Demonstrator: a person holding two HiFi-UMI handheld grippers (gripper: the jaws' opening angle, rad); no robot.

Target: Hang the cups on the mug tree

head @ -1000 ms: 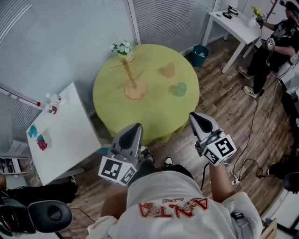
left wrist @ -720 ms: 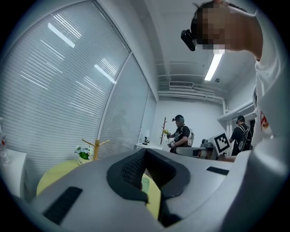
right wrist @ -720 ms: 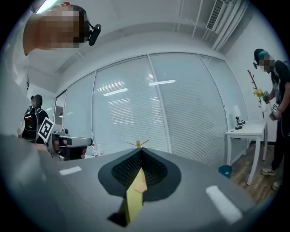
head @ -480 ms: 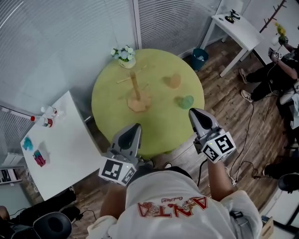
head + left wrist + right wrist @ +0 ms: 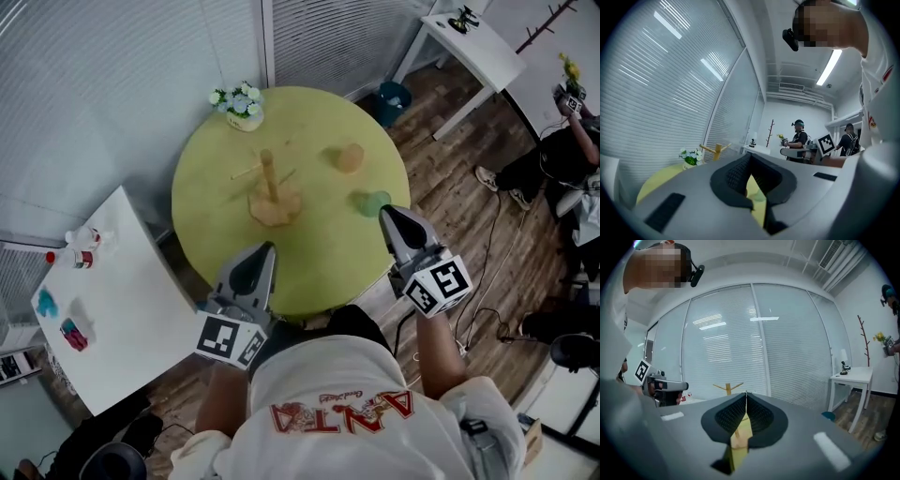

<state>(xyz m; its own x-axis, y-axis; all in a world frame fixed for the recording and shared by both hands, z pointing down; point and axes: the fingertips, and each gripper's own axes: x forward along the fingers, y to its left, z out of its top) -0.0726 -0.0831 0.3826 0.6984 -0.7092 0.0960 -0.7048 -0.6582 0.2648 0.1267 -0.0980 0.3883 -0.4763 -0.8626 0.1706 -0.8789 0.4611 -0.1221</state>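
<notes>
A wooden mug tree [image 5: 270, 184] stands near the middle of the round yellow-green table [image 5: 216, 159], with no cups on its pegs. An orange cup [image 5: 351, 157] and a green cup [image 5: 374, 202] sit on the table to the tree's right. My left gripper [image 5: 262, 249] hovers at the table's near edge, shut and empty. My right gripper [image 5: 387, 215] is just in front of the green cup, also shut with nothing in it. The mug tree [image 5: 716, 149] shows above the jaws in the left gripper view. The mug tree [image 5: 728, 388] also rises behind the jaws in the right gripper view.
A small pot of flowers [image 5: 239, 101] stands at the table's far edge. A white side table [image 5: 122, 291] with small bottles [image 5: 79, 247] is at the left. A white desk [image 5: 473, 45], a teal bin [image 5: 394, 96] and a seated person [image 5: 574, 150] are at the right, with cables on the floor.
The table has come nearer and lower in the head view, so both grippers now reach its near edge. Both grippers stay shut and empty.
</notes>
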